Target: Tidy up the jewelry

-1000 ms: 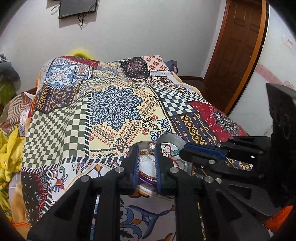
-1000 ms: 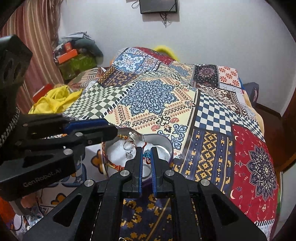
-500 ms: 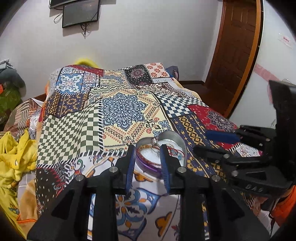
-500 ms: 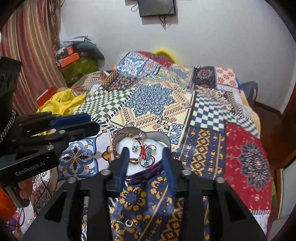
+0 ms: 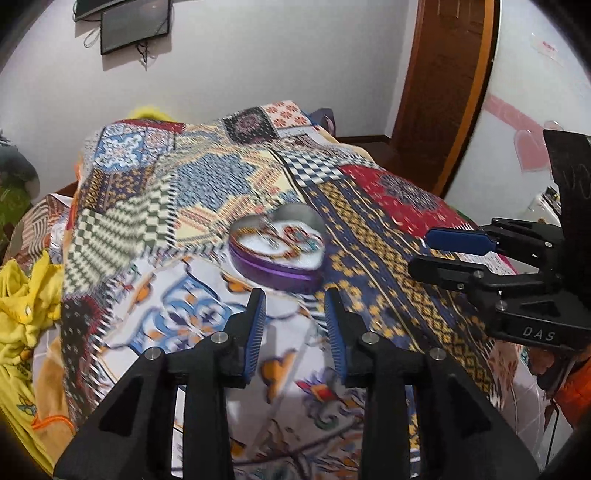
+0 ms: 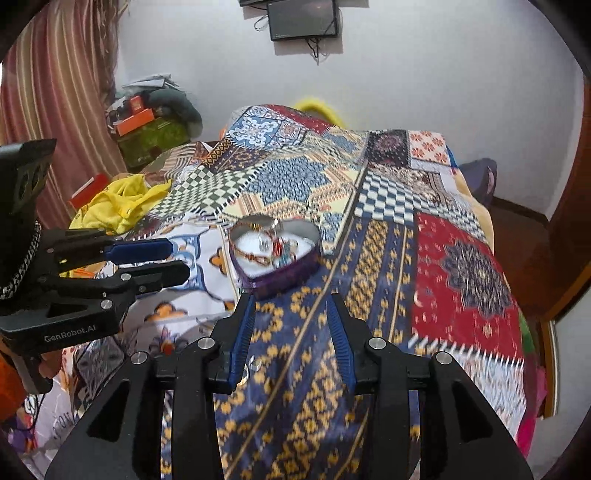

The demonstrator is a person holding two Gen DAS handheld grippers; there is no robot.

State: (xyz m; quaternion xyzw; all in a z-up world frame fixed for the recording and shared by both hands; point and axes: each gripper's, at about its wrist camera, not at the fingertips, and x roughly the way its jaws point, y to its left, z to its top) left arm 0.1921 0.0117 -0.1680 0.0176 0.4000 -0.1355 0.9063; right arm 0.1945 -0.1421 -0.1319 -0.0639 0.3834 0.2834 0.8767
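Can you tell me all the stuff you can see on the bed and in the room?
Heart-shaped box: one, purple, white inside, on the quilt, lid off.
Jewelry: several pieces, red, gold, silver, inside the box.
Quilt: one, many-coloured patchwork, over the bed.
Yellow cloth: one, beside the bed.
Screen: one, black, on the wall.
Door: one, brown wood.
Left gripper: black, blue pads, open, empty.
Right gripper: the same, open, empty.

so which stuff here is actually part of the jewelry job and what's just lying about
Part of the job:
- purple heart-shaped box
- bangles and rings inside it
- small rings on the quilt

Just lying about:
- yellow cloth
- orange boxes
- wall screen
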